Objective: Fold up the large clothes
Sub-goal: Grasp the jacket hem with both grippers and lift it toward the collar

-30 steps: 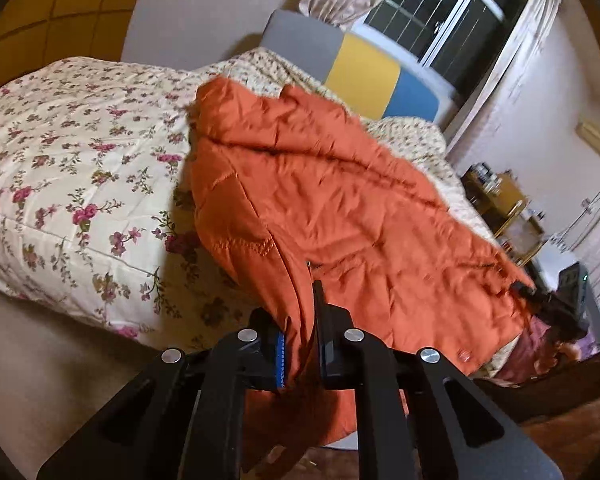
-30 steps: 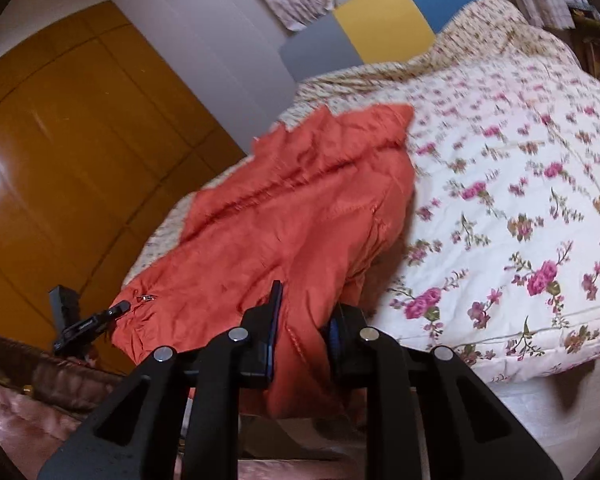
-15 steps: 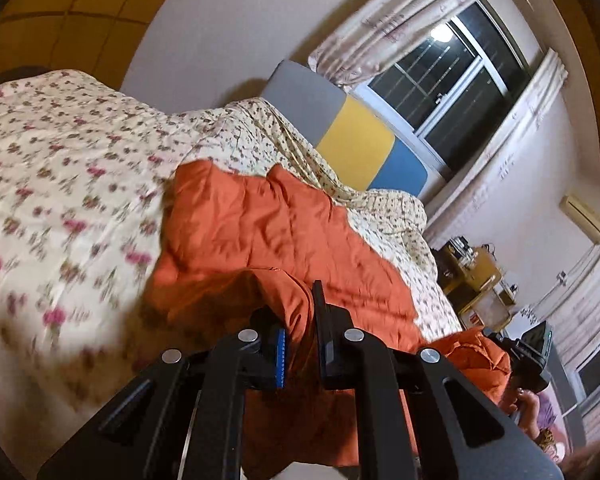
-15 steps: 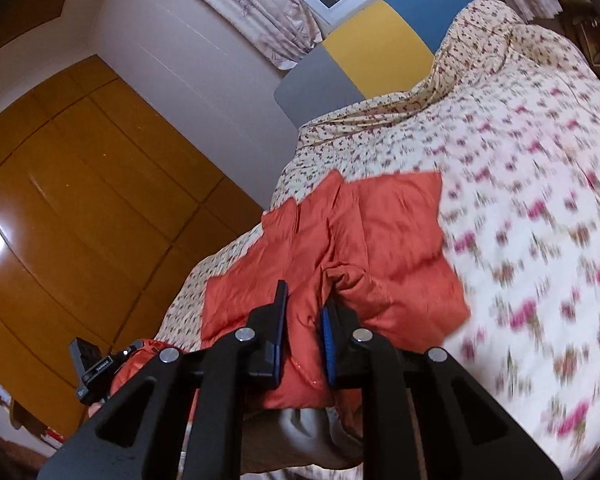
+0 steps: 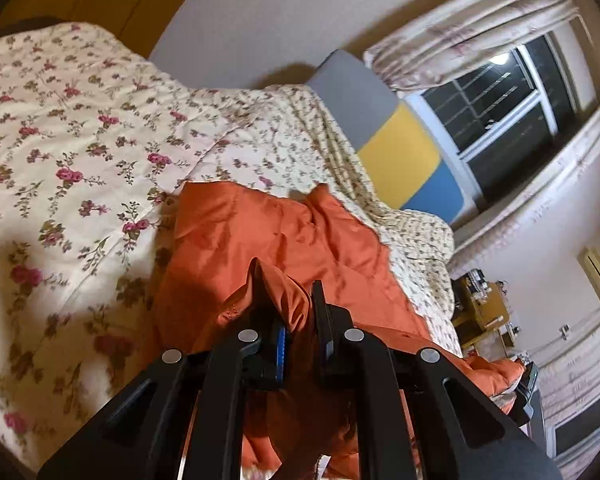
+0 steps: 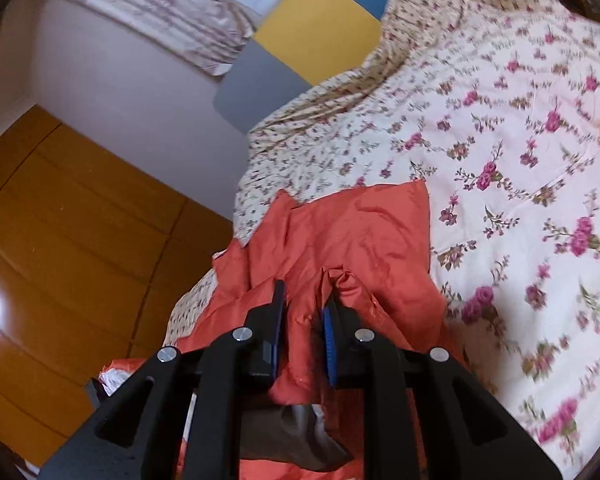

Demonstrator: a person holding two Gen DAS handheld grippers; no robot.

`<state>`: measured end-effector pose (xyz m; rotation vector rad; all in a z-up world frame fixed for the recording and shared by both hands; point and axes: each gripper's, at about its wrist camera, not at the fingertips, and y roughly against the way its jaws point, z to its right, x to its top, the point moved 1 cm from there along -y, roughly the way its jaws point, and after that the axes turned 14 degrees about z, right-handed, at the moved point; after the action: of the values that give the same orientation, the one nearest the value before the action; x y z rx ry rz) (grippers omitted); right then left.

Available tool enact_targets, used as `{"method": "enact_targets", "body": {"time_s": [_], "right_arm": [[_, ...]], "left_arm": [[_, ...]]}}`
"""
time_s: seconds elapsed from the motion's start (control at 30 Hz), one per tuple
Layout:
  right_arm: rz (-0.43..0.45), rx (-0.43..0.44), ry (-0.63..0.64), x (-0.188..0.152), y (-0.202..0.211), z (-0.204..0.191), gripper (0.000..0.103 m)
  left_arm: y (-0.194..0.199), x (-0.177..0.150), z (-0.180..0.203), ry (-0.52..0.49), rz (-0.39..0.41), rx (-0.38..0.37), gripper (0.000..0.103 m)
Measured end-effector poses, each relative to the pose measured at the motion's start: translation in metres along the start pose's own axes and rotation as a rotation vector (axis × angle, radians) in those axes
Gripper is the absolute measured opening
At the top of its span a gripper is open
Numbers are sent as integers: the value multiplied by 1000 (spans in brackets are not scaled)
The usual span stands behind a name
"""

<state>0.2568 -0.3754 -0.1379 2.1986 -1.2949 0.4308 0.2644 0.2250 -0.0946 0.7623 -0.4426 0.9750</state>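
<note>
Each hand-held gripper, left [image 5: 290, 304] and right [image 6: 305, 300], is clamped on the orange jacket's [image 5: 260, 232] hem over the bed [image 5: 68, 152]; carry both corners level, lay hem squarely onto collar

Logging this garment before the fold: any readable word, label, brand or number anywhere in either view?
None can be read.
Orange jacket: no tag or print shows.
Floral quilt: pattern only.
Items on the far shelf: too small and blurred to read.
</note>
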Motion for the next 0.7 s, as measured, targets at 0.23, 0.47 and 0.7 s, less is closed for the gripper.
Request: {"method": "enact_targets", "body": {"time_s": [0.23, 0.47, 0.7], "right_arm": [[-6, -12, -115, 3, -40, 27, 30], [153, 24, -112, 17, -46, 25, 87], [212, 14, 59, 21, -29, 11, 99]], "left_arm": [[-43, 6, -13, 38, -26, 42, 11], [-72, 15, -28, 139, -67, 72, 19], [-59, 29, -33, 225, 100, -32, 88]]}}
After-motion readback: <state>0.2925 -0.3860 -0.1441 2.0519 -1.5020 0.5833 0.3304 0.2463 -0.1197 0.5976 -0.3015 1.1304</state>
